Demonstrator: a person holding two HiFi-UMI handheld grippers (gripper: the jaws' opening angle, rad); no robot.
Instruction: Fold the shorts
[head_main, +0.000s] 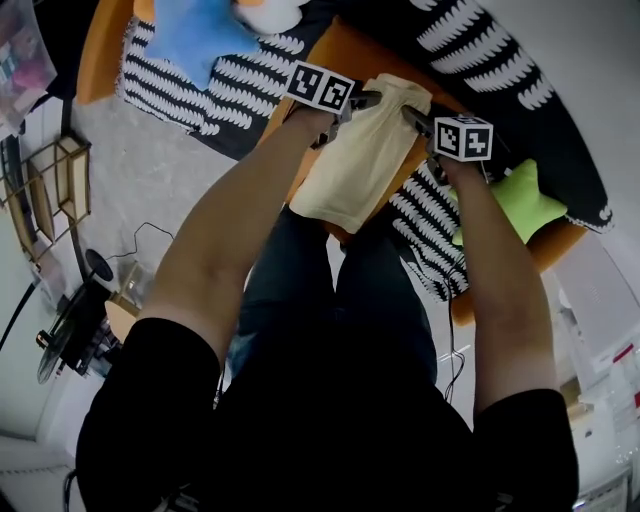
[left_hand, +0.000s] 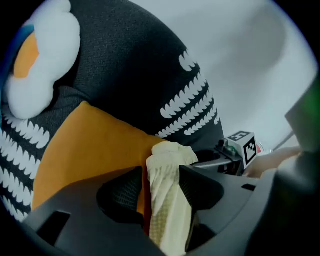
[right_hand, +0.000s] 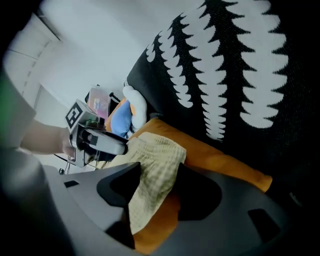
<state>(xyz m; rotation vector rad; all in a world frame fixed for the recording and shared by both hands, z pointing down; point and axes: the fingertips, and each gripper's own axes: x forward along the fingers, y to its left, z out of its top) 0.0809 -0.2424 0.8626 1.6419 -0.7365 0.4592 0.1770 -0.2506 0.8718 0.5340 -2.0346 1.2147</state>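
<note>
- Two grippers held the shorts (head_main: 365, 150) by their far end. The left gripper (left_hand: 161, 175) was clamped on the left corner, and cream cloth filled the gap between its jaws.
- The right gripper (right_hand: 159, 172) gripped the right corner the same way, with checked cloth bunched between its jaws and hanging below them.
- The shorts lay lengthwise on an orange seat (head_main: 350, 55). Their far end was stretched between the two grippers and their near end drooped over the seat's near edge, just above the person's legs (head_main: 340, 300).
- The fabric looked doubled over into one narrow panel, wider at the near end.
- A black cover (head_main: 250, 85) with white leaf marks lay on both sides of the seat and rose behind it.
- A blue pillow (head_main: 200, 35) sat on the cover at far left, with a white pillow (left_hand: 40, 55) with an orange patch beside it.
- A green star pillow (head_main: 520, 200) lay to the right, near the right forearm.
- A clear box (head_main: 22, 60) at far left held colourful things, too blurred to name.
</note>
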